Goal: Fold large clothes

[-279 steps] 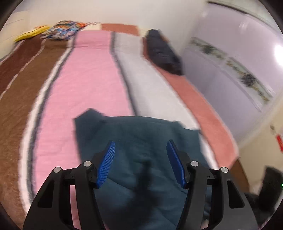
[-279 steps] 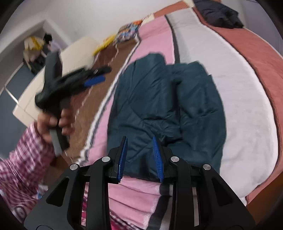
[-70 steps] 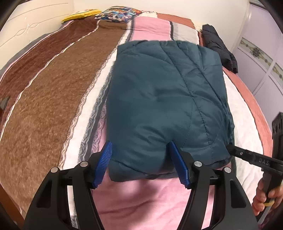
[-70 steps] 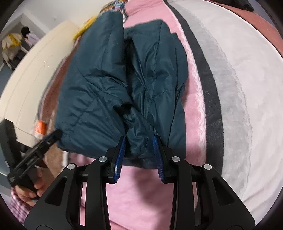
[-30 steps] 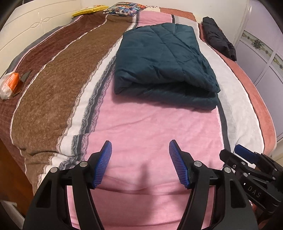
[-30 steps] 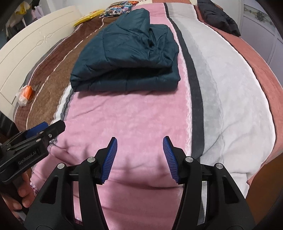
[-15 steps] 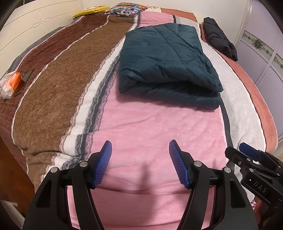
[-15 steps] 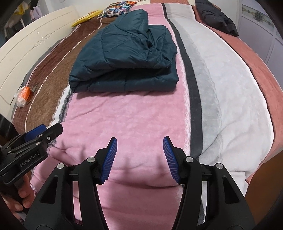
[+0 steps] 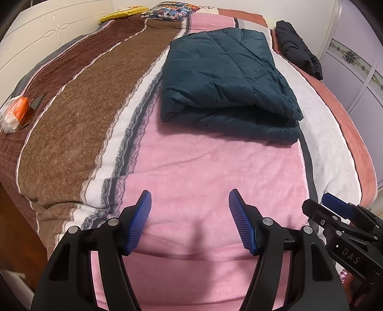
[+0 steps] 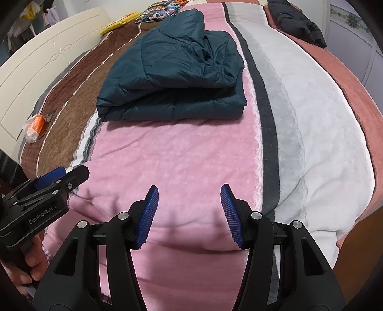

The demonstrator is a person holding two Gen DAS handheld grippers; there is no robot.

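A dark teal quilted jacket (image 9: 227, 81) lies folded in a thick rectangle on the striped blanket (image 9: 203, 167), in the middle of the bed; it also shows in the right wrist view (image 10: 174, 79). My left gripper (image 9: 190, 203) is open and empty, held above the pink stripe well short of the jacket. My right gripper (image 10: 189, 198) is open and empty, also back near the bed's front edge. Each gripper shows at the edge of the other's view: the right one (image 9: 335, 210), the left one (image 10: 62, 177).
A black garment (image 9: 298, 50) lies at the bed's far right edge. An orange and white packet (image 9: 14, 112) with a dark flat object lies at the left edge. Pillows (image 9: 167, 10) are at the far end. A white headboard (image 10: 40, 69) runs along the left, wardrobe doors (image 9: 359, 76) along the right.
Both grippers let go of the jacket about two seconds ago and pulled back to the front of the bed. In the last second they barely drift; the jacket lies still.
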